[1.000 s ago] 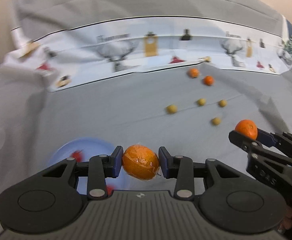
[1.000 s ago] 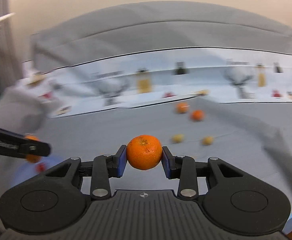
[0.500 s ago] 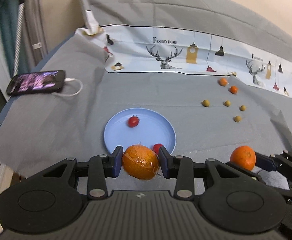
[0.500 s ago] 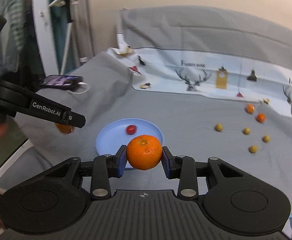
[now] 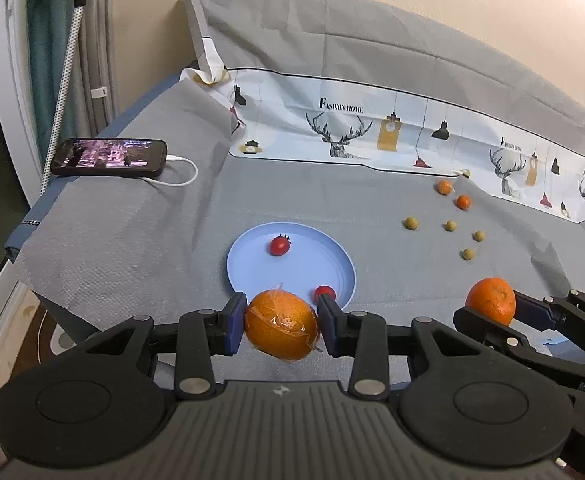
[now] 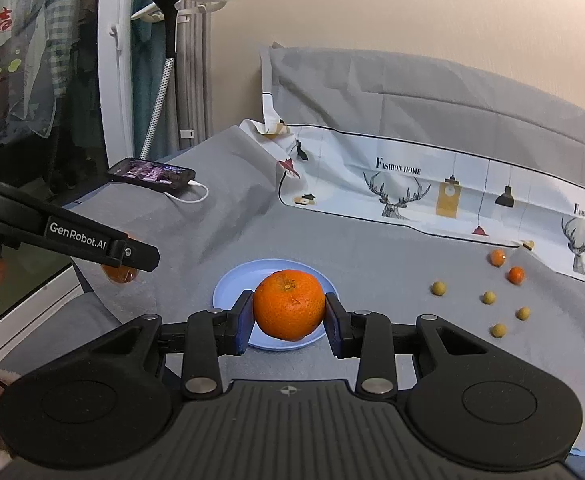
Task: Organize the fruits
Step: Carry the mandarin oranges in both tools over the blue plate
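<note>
I am carrying two fruits toward the round pale-blue plate (image 5: pixel 252 240) — my left gripper (image 5: pixel 281 330) is clamping a film-wrapped orange mandarin (image 5: pixel 280 330), my right gripper (image 6: pixel 288 312) a bare orange mandarin (image 6: pixel 288 304), jaws only part-way apart. Next I am judging each needs lowering onto the plate beside the two small red cherry tomatoes (image 5: pixel 279 245) before the jaws part — the small orange and yellow-green fruits (image 5: pixel 450 225) are waiting on the grey cloth (image 5: pixel 332 200) beyond.

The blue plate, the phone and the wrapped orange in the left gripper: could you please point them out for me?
blue plate (image 5: pixel 316 264), left wrist view, bare centre.
phone (image 5: pixel 108 158), left wrist view, screen.
wrapped orange (image 5: pixel 280 330), left wrist view, front face.
</note>
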